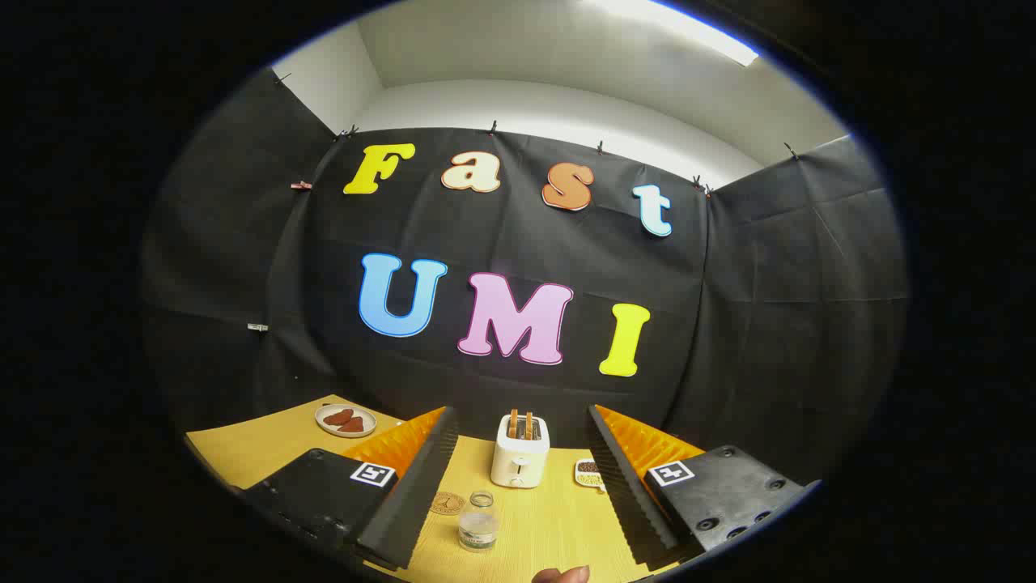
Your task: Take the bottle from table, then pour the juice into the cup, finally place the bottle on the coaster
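Between the two fingers of the gripper (518, 486), low on the yellow wood-grain table (550, 518), stands a small clear bottle (478, 522) with an open round mouth and a pale label band near its base. The fingers are spread wide with nothing between their pads, so the gripper holds nothing yet. The bottle lies just ahead of them and below their line, a little nearer the left finger (409, 494) than the right finger (631, 486), touching neither.

The bottle stands upright: its long axis runs vertically, mouth pointing up, so a grasp would have to close across its sides, with the fingers coming down and forward and shifting slightly left to centre it. Since one hand carries the gripper, there is no choice of arm to make.

Just beside the bottle, to its left and partly behind the left finger, lies a flat round coaster (447, 503) with a printed emblem (the place where the bottle should end). Beyond the bottle, further along the table, a white toaster (520, 457) stands with two slices of toast poking up from its slots. Near the toaster, toward the right finger, is a small flat printed card or packet (590, 474); I cannot tell which. Well off beyond the left finger sits a plate (346, 420) with two reddish-brown pieces on it. I cannot pick out a cup with any certainty. A fingertip (560, 575) shows closest of all, below the bottle.
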